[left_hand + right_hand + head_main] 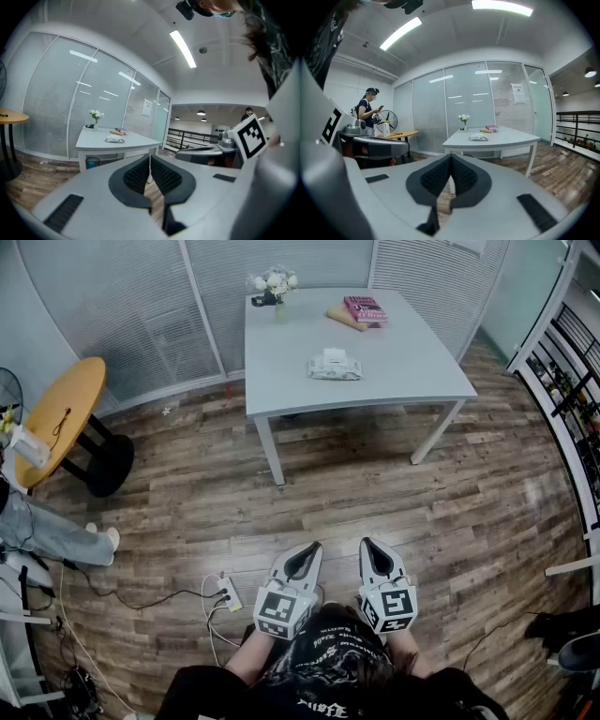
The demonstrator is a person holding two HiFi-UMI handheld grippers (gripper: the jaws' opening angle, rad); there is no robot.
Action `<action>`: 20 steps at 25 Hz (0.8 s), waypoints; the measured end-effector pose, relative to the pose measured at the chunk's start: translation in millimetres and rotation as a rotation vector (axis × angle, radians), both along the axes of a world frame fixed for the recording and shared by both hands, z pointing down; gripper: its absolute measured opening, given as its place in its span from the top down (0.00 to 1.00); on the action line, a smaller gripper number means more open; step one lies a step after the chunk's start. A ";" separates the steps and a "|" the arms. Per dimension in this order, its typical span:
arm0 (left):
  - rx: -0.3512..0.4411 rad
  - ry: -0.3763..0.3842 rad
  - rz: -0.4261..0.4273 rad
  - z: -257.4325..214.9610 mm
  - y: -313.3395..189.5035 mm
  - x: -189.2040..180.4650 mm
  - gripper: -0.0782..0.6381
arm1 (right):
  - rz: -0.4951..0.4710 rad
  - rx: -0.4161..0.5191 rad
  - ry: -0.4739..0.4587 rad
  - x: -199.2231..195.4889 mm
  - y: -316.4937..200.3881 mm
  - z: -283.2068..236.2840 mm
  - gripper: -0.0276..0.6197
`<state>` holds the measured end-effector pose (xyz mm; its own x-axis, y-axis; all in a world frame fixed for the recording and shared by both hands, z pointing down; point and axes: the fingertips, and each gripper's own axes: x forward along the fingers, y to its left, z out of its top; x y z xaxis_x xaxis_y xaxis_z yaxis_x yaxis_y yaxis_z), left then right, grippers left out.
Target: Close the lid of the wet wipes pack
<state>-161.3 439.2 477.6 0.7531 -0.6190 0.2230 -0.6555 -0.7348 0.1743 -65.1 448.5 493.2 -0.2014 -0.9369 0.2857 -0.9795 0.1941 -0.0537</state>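
The wet wipes pack (pixel 335 366) lies flat on the grey table (pixel 403 371), well away from me across the wooden floor. It shows small in the left gripper view (pixel 114 139) and in the right gripper view (pixel 478 137); its lid is too small to make out. My left gripper (pixel 305 561) and right gripper (pixel 375 557) are held side by side close to my body, pointing toward the table. Both are shut with nothing between their pads (pixel 150 169) (pixel 450 168).
On the table stand a small vase of white flowers (pixel 275 285) and a pink book (pixel 365 309) at the far side. A round wooden table (pixel 58 418) is at the left, near a seated person's legs (pixel 47 535). Cables and a power strip (pixel 228 594) lie by my feet.
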 end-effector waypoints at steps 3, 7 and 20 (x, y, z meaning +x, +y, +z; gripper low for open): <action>0.004 0.003 -0.002 -1.6 4.3 -2.1 0.87 | -0.006 -0.008 0.003 -3.8 4.8 0.9 0.96; 0.007 0.007 -0.005 -1.6 2.4 -6.2 0.87 | -0.006 -0.008 0.021 -7.9 2.2 0.4 0.96; 0.000 0.025 0.061 2.9 -25.4 -45.3 0.87 | 0.052 0.042 -0.037 -47.4 -21.0 -5.9 0.96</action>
